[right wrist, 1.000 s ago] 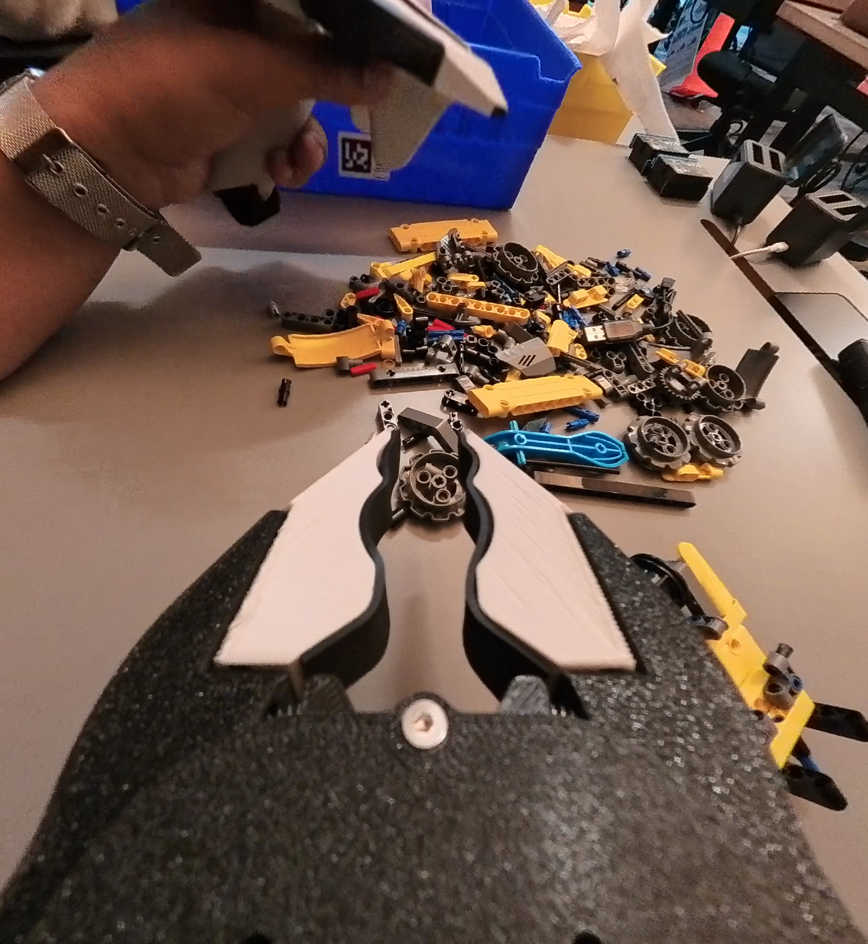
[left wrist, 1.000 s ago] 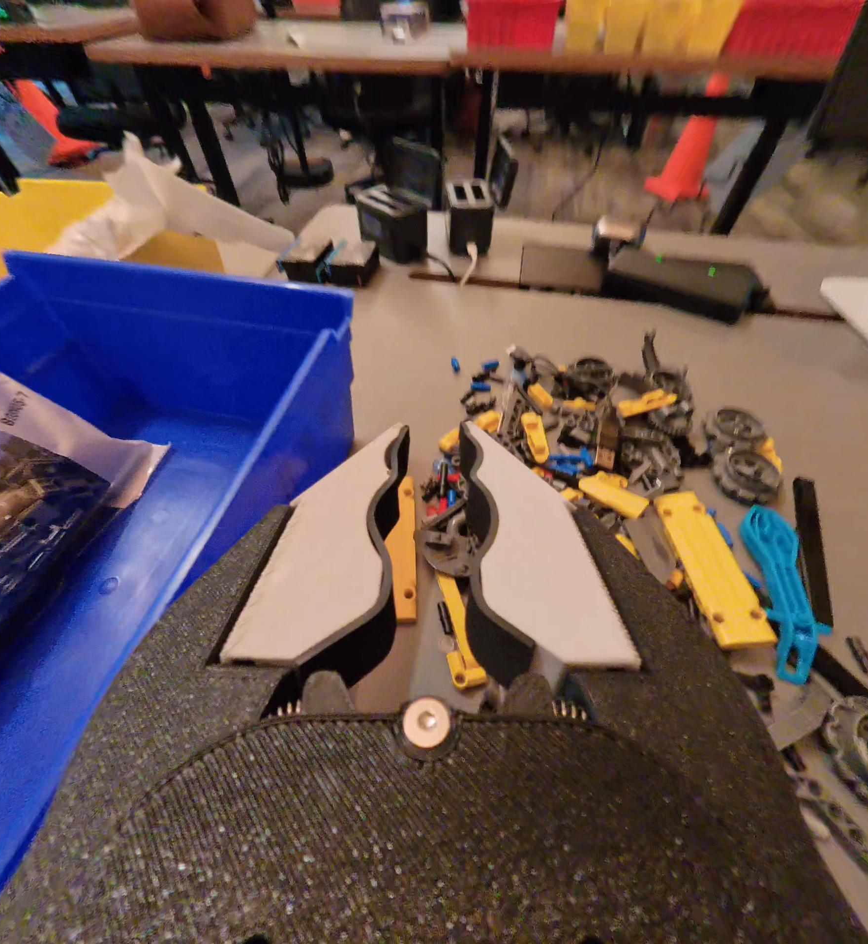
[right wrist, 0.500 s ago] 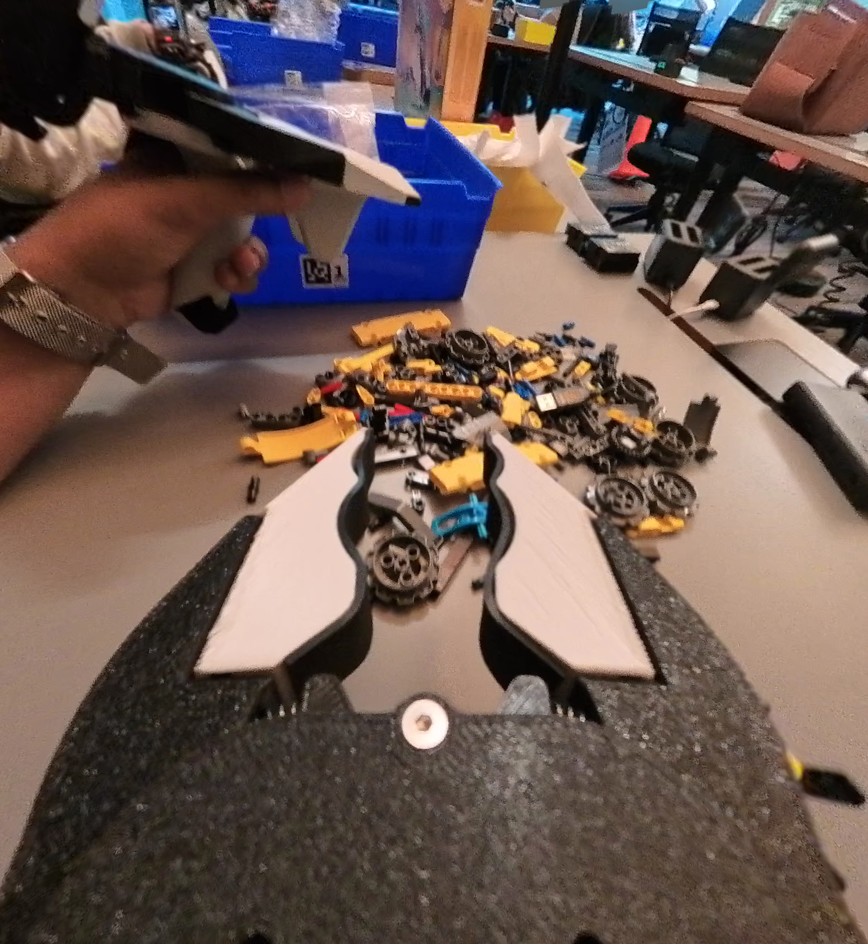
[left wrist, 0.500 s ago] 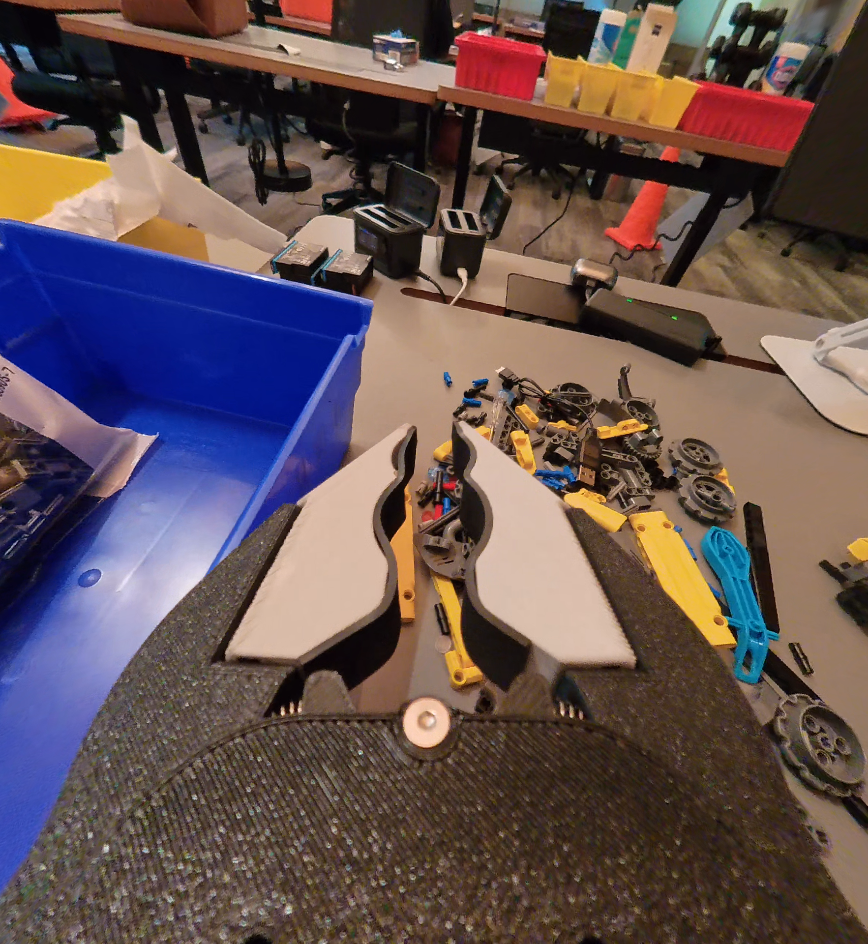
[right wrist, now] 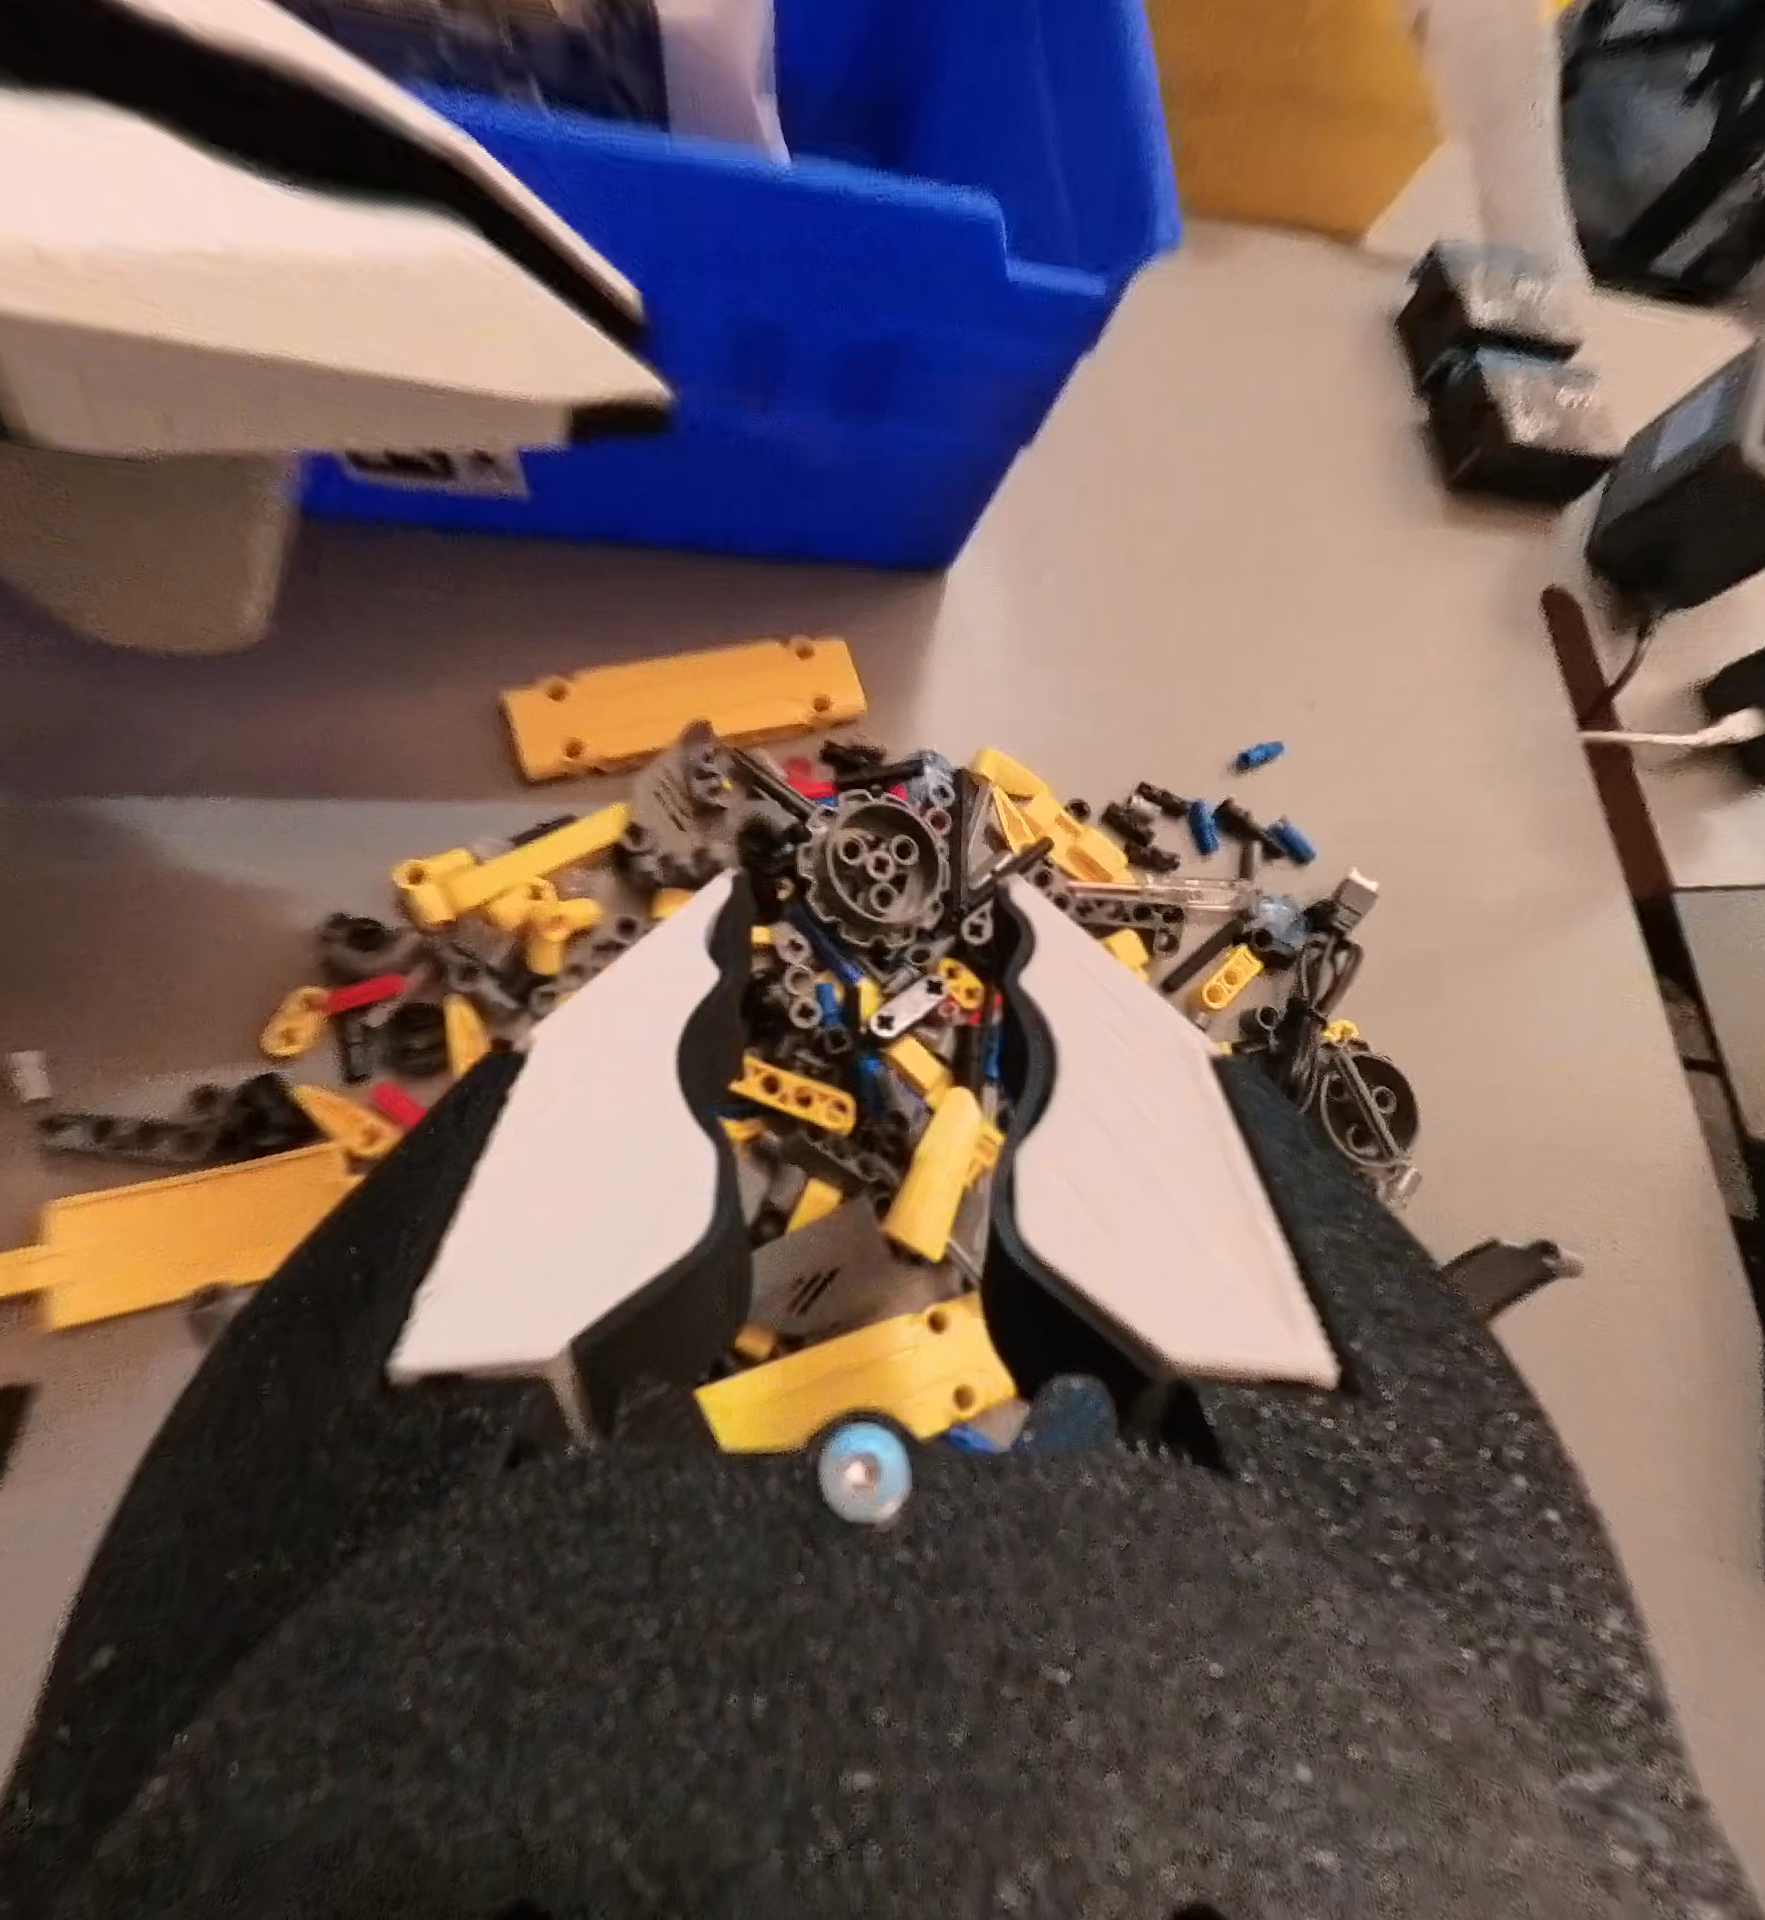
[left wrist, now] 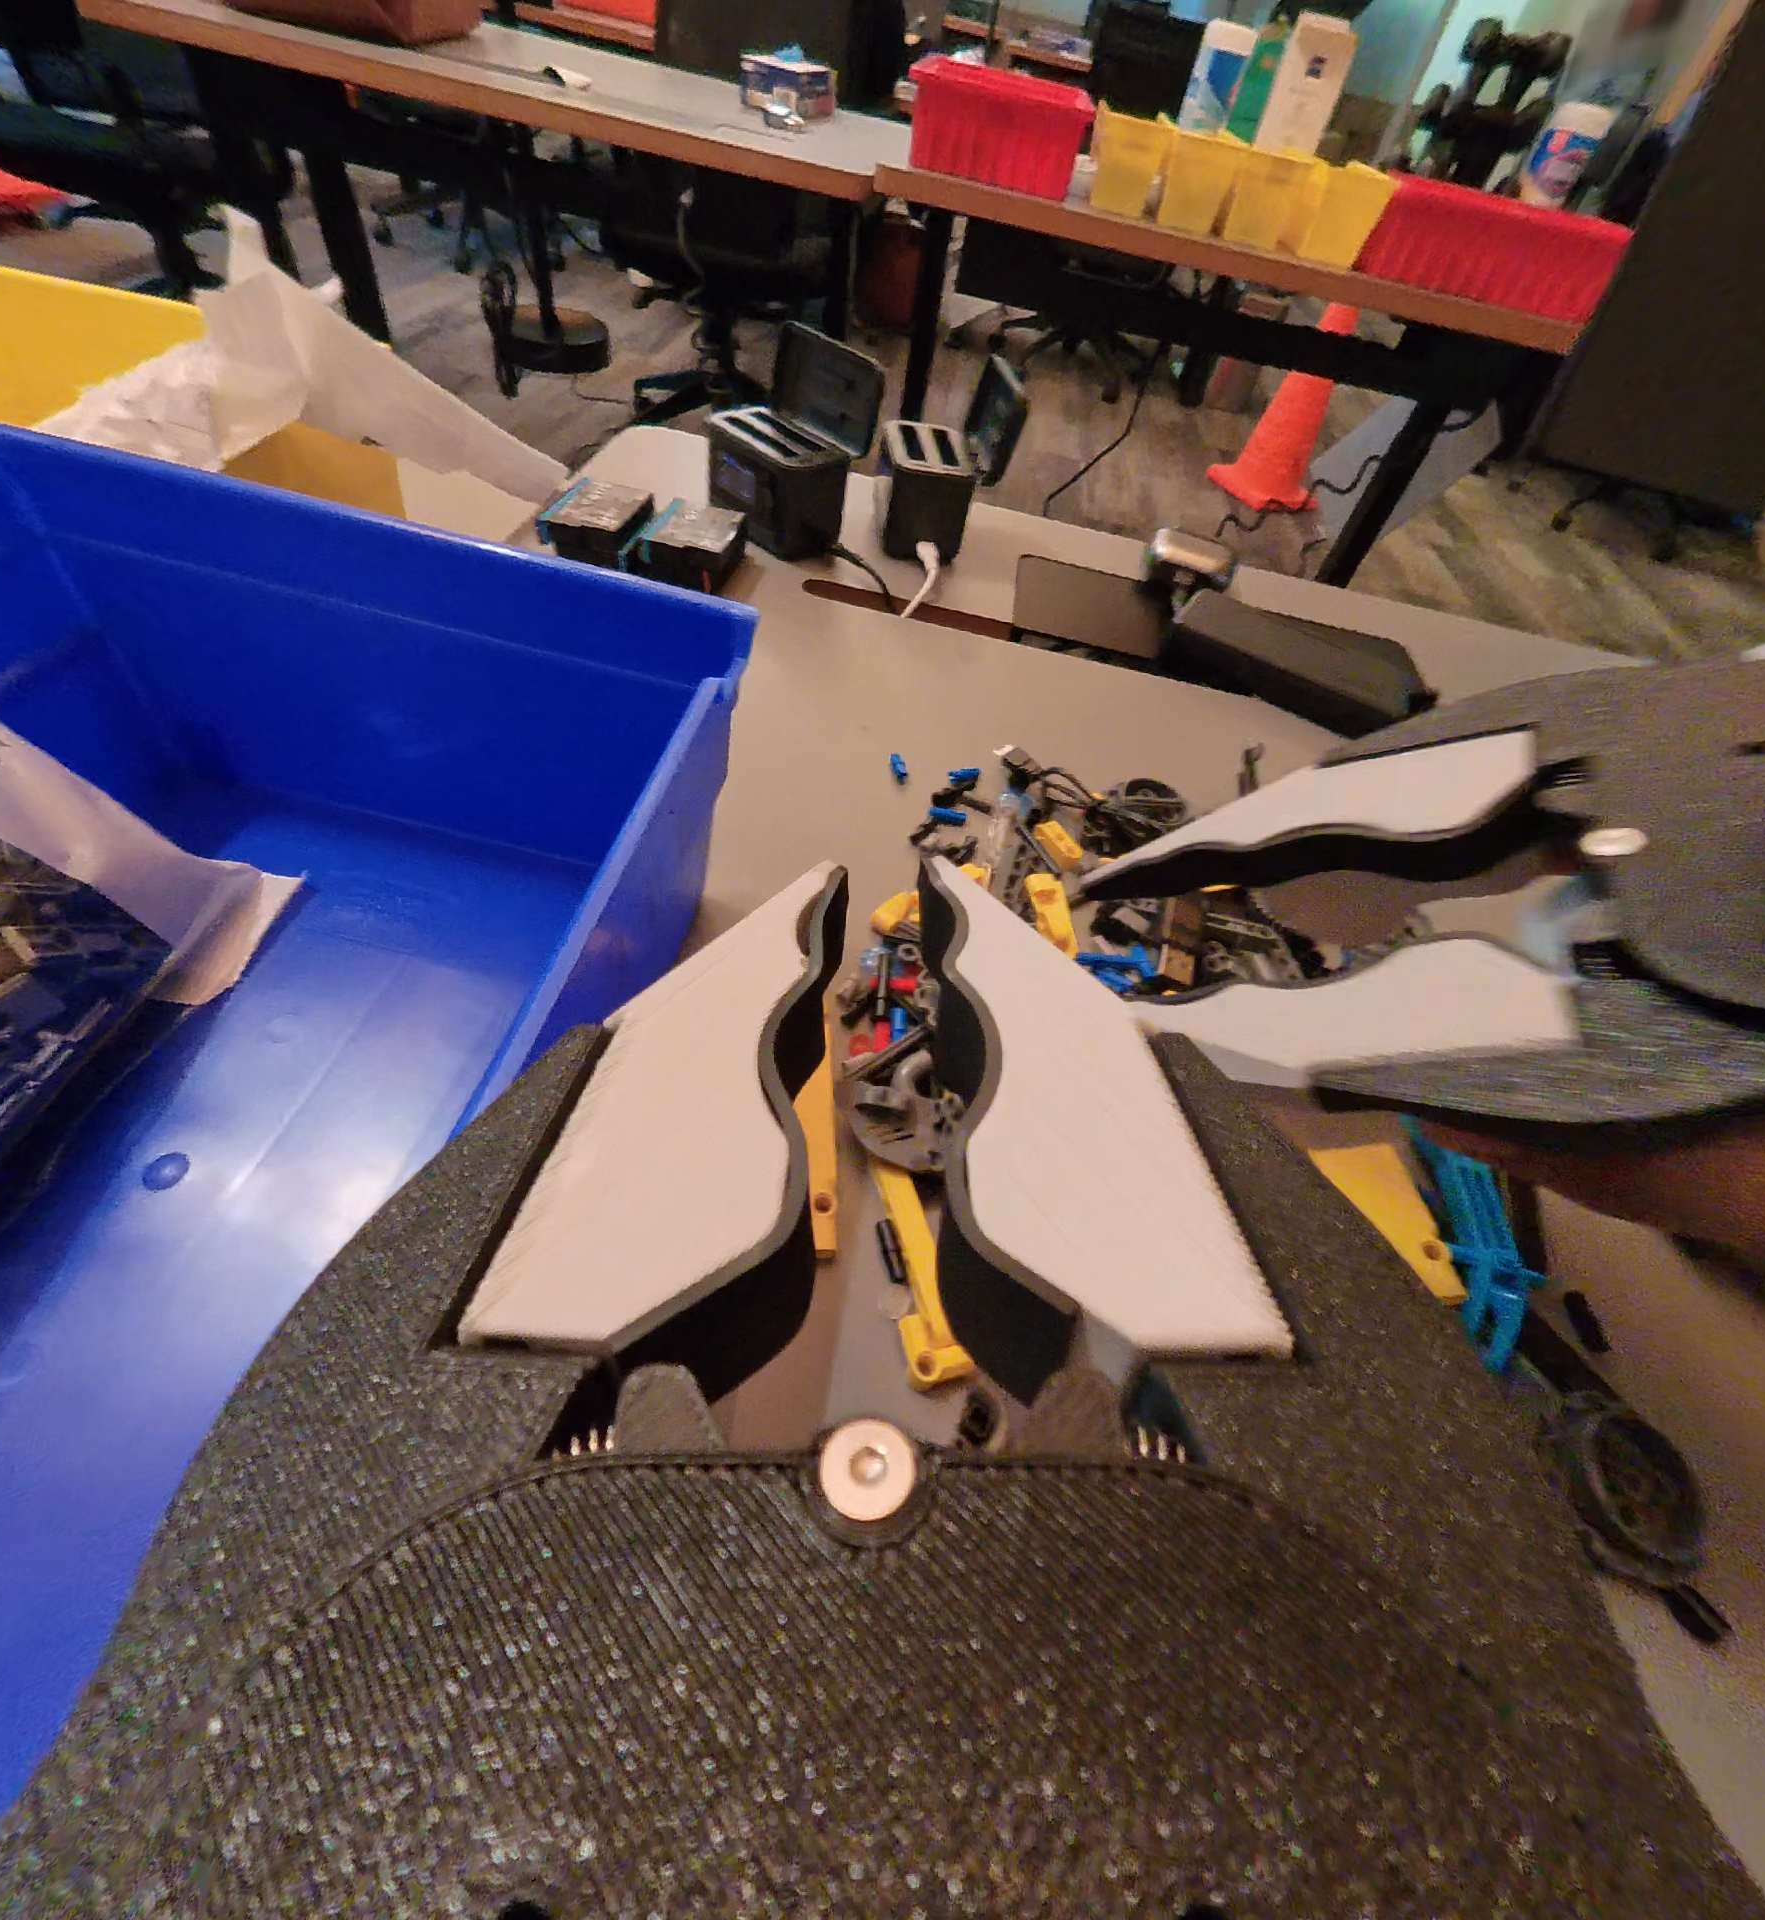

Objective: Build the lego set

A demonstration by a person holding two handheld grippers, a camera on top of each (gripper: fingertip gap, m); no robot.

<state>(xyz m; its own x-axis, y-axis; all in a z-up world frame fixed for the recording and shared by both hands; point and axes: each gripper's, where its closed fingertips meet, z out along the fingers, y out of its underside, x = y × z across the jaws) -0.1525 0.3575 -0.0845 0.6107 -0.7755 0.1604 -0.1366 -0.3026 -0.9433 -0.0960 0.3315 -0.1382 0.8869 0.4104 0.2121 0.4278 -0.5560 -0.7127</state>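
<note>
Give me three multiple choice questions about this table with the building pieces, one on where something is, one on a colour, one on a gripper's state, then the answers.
1. The blue bin sits where, relative to the pile of parts, in the left wrist view?
A. left
B. right
C. on top

2. The traffic cone on the floor is:
A. green
B. orange
C. white

3. The right gripper is:
A. shut on a wheel
B. open above the pile
C. inside the bin

Answers: 1 A, the bin fills the left side. 2 B, its cone shape is orange. 3 B, its fingers are spread with loose parts between them.
</note>
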